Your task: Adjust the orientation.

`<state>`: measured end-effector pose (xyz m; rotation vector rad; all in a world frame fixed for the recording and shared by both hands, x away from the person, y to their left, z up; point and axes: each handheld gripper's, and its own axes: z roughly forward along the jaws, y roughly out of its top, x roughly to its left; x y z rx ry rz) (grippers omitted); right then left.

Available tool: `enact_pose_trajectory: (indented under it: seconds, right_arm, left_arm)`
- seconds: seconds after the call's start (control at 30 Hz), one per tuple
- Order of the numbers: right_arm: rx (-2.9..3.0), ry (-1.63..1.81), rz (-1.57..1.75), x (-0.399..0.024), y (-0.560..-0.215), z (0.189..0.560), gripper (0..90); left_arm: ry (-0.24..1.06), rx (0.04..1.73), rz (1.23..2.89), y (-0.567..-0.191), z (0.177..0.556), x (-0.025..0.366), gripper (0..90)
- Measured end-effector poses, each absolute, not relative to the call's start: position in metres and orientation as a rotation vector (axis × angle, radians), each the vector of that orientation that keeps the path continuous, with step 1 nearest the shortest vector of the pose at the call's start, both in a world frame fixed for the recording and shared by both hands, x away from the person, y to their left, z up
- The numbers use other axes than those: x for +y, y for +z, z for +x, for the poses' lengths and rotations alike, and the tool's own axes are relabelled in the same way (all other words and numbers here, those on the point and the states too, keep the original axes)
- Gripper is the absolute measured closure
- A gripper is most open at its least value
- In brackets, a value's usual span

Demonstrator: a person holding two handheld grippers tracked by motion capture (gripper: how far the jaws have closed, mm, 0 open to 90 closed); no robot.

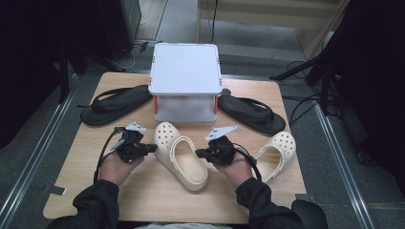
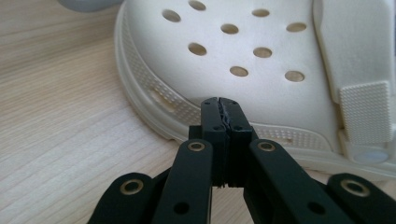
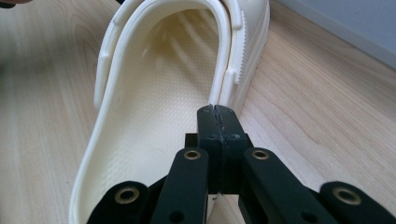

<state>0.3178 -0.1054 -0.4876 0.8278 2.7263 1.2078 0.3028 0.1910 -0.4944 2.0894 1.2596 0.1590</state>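
A cream clog [image 1: 181, 160] lies in the middle of the wooden table [image 1: 143, 195], toe toward the back. My left gripper [image 1: 154, 148] is level with its left side, jaws shut with nothing between them. In the left gripper view, the shut tips [image 2: 220, 105] sit right at the clog's holed toe [image 2: 261, 56]; I cannot tell if they touch. My right gripper [image 1: 198, 153] is at the clog's right side, also shut and holding nothing. In the right gripper view, its tips [image 3: 215, 112] hang by the clog's rim over its footbed [image 3: 159, 107].
A second cream clog [image 1: 277, 152] lies at the right of the table. A white box [image 1: 185, 71] stands at the back middle, with a black sandal [image 1: 117, 104] to its left and another black sandal [image 1: 250, 114] to its right.
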Motion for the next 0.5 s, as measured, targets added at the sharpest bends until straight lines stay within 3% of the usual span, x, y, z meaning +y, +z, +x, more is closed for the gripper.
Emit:
enact_pose_trajectory:
  seconds: [0.5]
  right_arm:
    - [2.717,1.229,0.807,-0.091,-0.489,0.309,90.0]
  left_arm:
    - [0.176,1.295,2.057,-0.495,0.318,0.195,89.8]
